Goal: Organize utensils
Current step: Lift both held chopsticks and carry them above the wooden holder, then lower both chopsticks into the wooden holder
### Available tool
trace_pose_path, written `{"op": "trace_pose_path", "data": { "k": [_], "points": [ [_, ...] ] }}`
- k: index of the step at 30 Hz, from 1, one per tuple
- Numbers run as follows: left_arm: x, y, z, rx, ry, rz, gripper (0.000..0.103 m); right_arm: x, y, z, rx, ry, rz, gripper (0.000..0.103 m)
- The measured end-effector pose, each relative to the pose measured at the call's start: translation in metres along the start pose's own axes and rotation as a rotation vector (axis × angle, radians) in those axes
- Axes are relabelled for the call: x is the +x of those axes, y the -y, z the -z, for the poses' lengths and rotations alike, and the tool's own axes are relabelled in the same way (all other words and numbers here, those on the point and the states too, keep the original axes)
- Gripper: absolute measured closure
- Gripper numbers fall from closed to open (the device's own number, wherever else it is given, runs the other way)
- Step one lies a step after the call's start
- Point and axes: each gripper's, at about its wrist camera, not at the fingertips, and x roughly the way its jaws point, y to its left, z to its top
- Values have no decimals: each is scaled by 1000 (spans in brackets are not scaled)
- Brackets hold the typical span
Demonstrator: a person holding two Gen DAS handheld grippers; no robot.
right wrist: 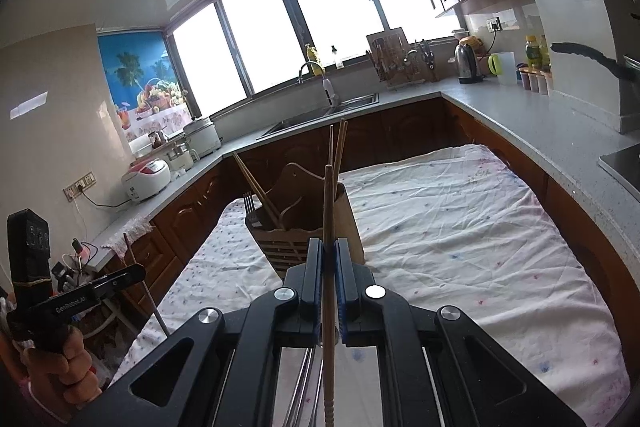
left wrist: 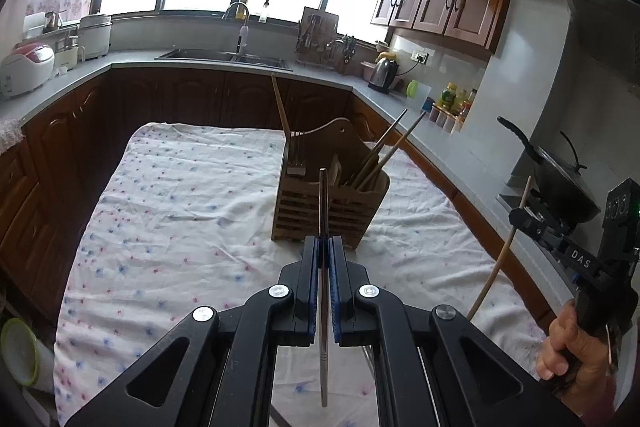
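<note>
A: The wooden holder (left wrist: pixel 328 199) is sitting on the flowered tablecloth (left wrist: pixel 180 227), toward the far right of the table, and both grippers are hovering short of it, each carrying one utensil.

B: The left gripper (left wrist: pixel 325 247) is pinching a thin metal utensil (left wrist: pixel 324 203) edge-on, pads pressed tight on the shaft, its tip pointing up toward the holder. Whether it's a knife or a chopstick, I can't tell.

A: And the right gripper (right wrist: pixel 329 251) is clamping a wooden chopstick (right wrist: pixel 329 203) the same way, upright between the blue pads (right wrist: pixel 318 267), with a long tail hanging below the jaws.

B: Held near the middle, I'd judge, so the stick isn't swinging while it's being lowered into a slot.

A: The holder is already taking sorted stock: forks (left wrist: pixel 296 155) standing in the left compartment, wooden chopsticks (left wrist: pixel 384 151) leaning out of the right one, another lone stick (left wrist: pixel 280 107) slanting out the back.

B: So like seems to be going with like, and this chopstick probably belongs with the leaning pair.

A: Any writing?

B: The right gripper's body is showing "DAS" (left wrist: pixel 581 258) in the left camera, and the left gripper's is reading "GenRobot.AI" (right wrist: pixel 71 306) in the right camera. Labels on the counter bottles are too small to read.
</note>
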Motion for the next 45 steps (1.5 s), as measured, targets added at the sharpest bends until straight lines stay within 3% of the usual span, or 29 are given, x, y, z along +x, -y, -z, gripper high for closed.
{"op": "trace_pose_path", "data": {
  "k": [11, 26, 36, 45],
  "points": [
    [-4, -4, -12, -14, 81, 6, 100, 12, -1, -19, 10, 54, -19, 97],
    [15, -11, -70, -3, 260, 7, 100, 49, -24, -93, -48, 226, -62, 97],
    [78, -21, -98, -36, 354, 7, 100, 86, -27, -119, -76, 316, -43, 97],
    [157, -31, -101, -68, 377, -40, 100, 121, -26, -110, -117, 318, -12, 97]
  ]
}}
